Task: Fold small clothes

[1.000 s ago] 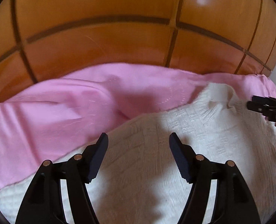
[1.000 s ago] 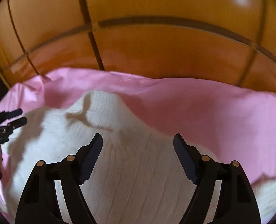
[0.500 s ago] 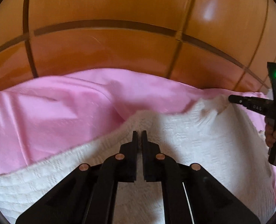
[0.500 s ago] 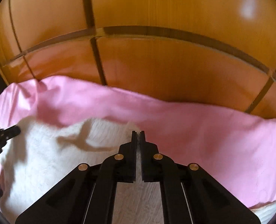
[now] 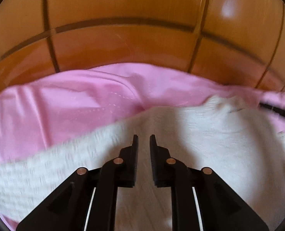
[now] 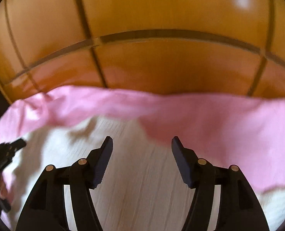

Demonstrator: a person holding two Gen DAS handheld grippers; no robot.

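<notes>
The white knit garment (image 5: 210, 144) lies directly under both grippers, its long axis running left to right across pink cloth (image 5: 55, 111). The left gripper (image 5: 143, 140) is narrowly parted, the right gripper (image 6: 141, 144) is wide open; neither holds anything.

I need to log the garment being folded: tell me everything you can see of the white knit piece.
The white knit garment looks like soft, ribbed cream-white fabric, blurred by motion. It lies spread on the pink cloth, which borders its far edge. Its far corner bunches up into a small peak. The left gripper, slightly open, and the right gripper, wide open, are above it; neither visibly grips it.
</notes>
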